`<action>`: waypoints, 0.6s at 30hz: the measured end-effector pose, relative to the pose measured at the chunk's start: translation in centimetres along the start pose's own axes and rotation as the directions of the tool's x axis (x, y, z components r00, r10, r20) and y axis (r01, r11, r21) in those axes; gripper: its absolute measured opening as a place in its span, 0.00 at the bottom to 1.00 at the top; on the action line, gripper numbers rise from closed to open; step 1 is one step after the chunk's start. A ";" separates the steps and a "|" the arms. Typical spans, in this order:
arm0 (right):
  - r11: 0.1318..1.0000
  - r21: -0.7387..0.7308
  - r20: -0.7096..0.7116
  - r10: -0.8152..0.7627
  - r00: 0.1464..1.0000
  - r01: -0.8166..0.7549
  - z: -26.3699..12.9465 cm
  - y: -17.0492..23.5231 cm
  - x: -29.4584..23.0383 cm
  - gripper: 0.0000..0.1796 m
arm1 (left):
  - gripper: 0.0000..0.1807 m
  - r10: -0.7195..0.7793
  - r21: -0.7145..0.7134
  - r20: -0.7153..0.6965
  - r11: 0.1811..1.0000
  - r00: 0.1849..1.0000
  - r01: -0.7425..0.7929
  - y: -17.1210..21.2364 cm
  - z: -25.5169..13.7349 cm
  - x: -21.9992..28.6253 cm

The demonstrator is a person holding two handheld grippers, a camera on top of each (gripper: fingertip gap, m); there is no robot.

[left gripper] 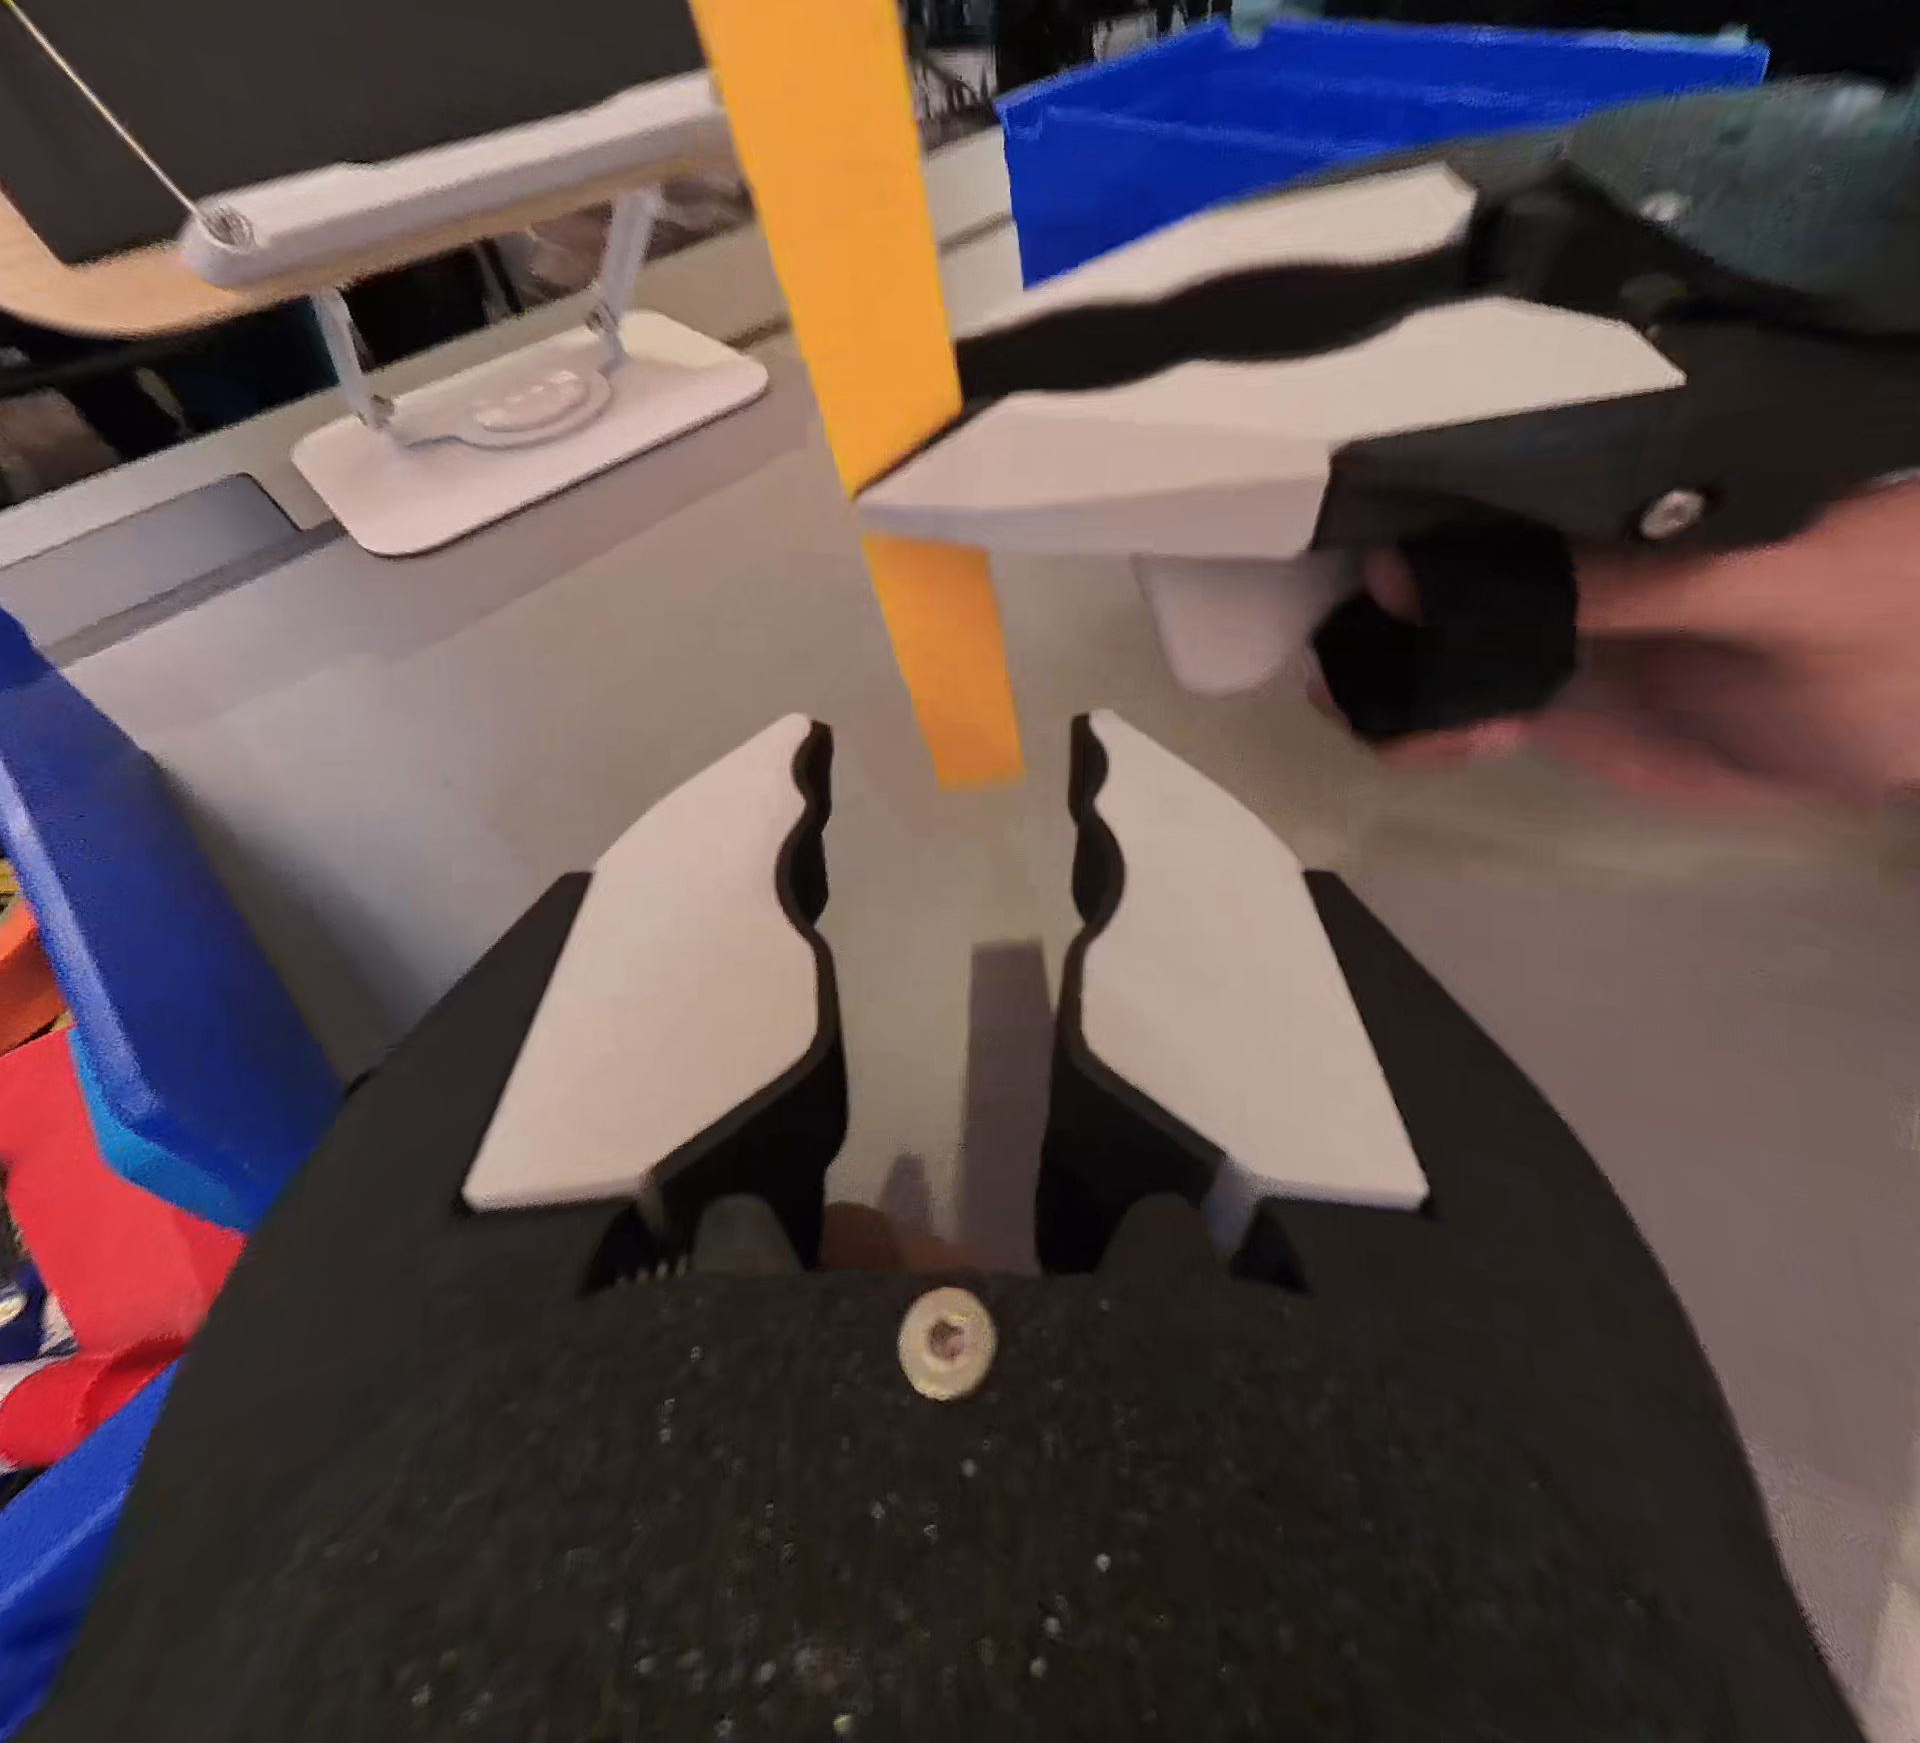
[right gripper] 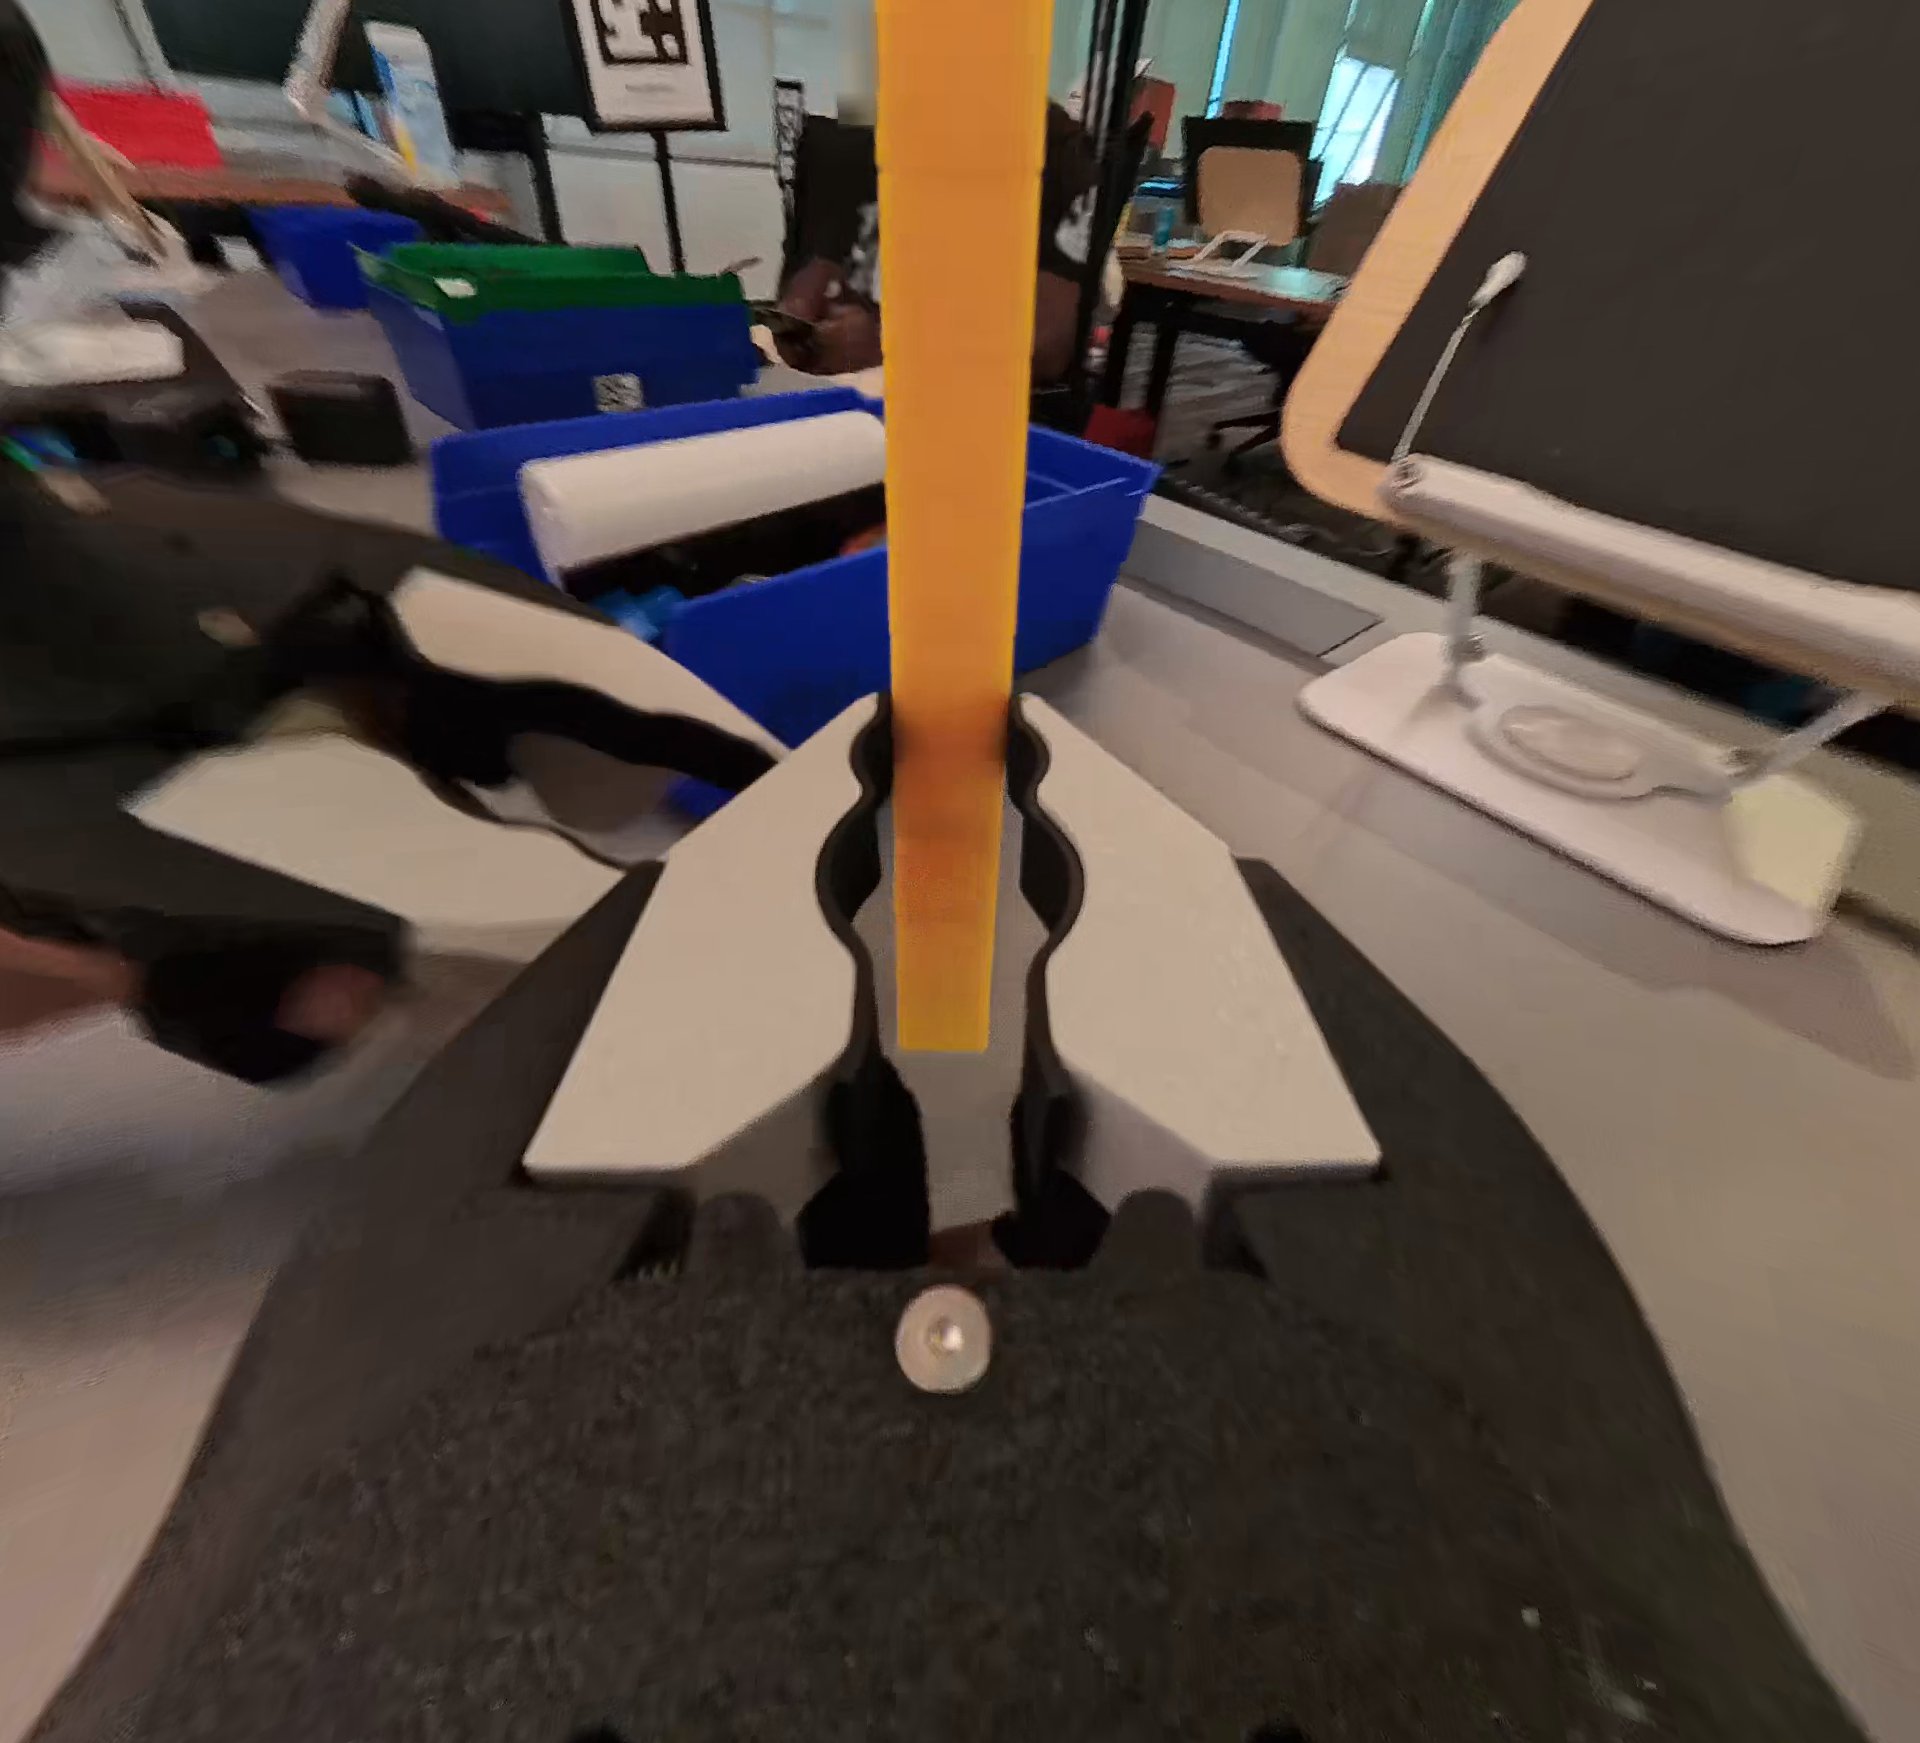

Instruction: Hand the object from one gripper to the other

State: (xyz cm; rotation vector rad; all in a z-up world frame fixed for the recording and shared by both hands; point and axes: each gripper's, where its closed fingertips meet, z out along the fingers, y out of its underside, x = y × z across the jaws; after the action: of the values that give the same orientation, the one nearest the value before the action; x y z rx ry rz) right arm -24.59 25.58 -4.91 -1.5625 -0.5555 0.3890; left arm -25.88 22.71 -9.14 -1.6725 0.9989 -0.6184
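Note:
A long yellow-orange bar (right gripper: 956, 343) stands upright. My right gripper (right gripper: 948, 717) is shut on it near its lower end; in the left wrist view the right gripper (left gripper: 914, 446) comes in from the right, clamped on the bar (left gripper: 821, 135). My left gripper (left gripper: 951, 737) is open and empty, its fingertips just below and either side of the bar's lower end (left gripper: 956, 685), not touching it. In the right wrist view the left gripper (right gripper: 623, 737) shows blurred at the left, open.
A grey table (left gripper: 416, 758) lies under both grippers. A white stand (left gripper: 540, 426) holding a dark board sits behind. Blue bins stand at the left edge (left gripper: 135, 966) and at the back (left gripper: 1247, 124); a blue bin (right gripper: 790, 644) holds a white roll (right gripper: 696, 478). A hand (left gripper: 1714, 654) holds the right gripper. Left tips to right tips: about 5 cm.

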 end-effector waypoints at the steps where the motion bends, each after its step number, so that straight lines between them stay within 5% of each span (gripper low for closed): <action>1: 0.996 -0.012 -0.038 -0.089 0.995 0.089 -0.2 0.1 0.9 0.12 | 0.25 -0.009 -0.028 -0.015 1.000 1.000 0.009 0.0 -0.4 -0.2; 3: 0.952 -0.042 -0.126 -0.305 0.944 0.302 -0.5 0.2 2.6 0.12 | 0.32 -0.068 -0.088 -0.061 0.994 0.996 0.062 -0.5 -1.6 -0.4; 8: 0.763 -0.113 -0.183 -0.645 0.742 0.636 -0.8 0.6 3.8 0.12 | 0.29 -0.188 -0.019 -0.094 0.982 0.978 0.187 -5.0 -4.8 -1.7; 18: 0.518 -0.125 -0.131 -0.854 0.504 0.846 -0.3 1.6 0.8 0.11 | 0.21 -0.189 -0.069 -0.177 0.981 0.966 0.179 -3.6 -4.1 -0.3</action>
State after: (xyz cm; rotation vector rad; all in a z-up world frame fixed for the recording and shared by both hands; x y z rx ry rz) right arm -23.55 25.74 -6.40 -1.1485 -1.1238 -0.5436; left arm -28.17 21.28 -4.41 -1.7923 1.0029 -0.8890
